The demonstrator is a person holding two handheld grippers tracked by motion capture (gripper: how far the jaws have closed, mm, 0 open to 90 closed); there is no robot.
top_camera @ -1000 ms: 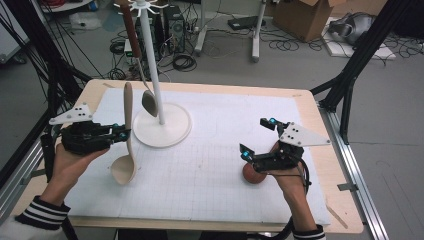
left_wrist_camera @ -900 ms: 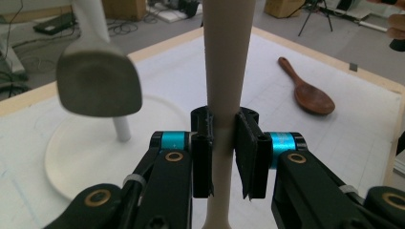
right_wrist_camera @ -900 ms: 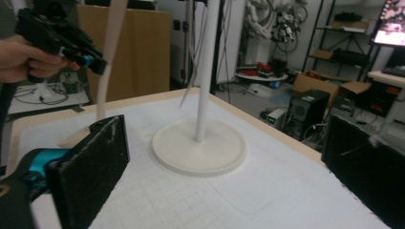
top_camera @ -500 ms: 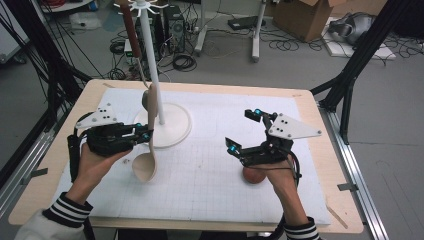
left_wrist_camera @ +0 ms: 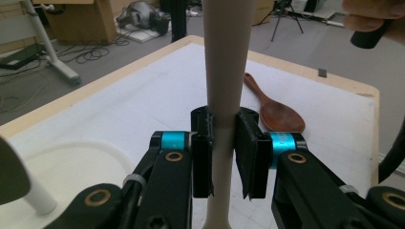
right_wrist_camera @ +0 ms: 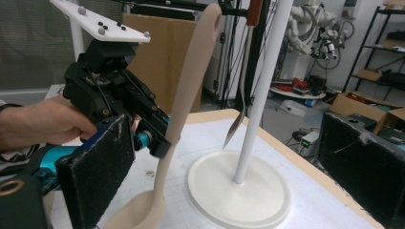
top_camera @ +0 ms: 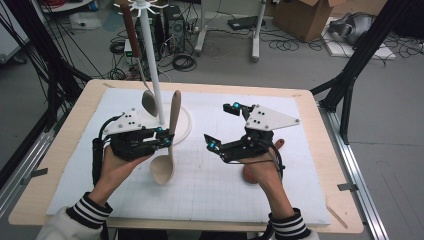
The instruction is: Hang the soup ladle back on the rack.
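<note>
Beige wooden spoon (top_camera: 168,145), upright, handle pinched in left tool (top_camera: 165,141) beside white stand (top_camera: 152,65) on table (top_camera: 310,107); right tool (top_camera: 220,125) spread, holding nothing.

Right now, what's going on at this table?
A person works two handheld grippers over a white mat. The left gripper is shut on the handle of a pale wooden spoon, held upright with its bowl down, beside a white hanging stand. A metal spoon with a brown handle hangs from that stand. The right gripper is open and holds nothing. A dark wooden spoon lies on the mat by the right hand.
</note>
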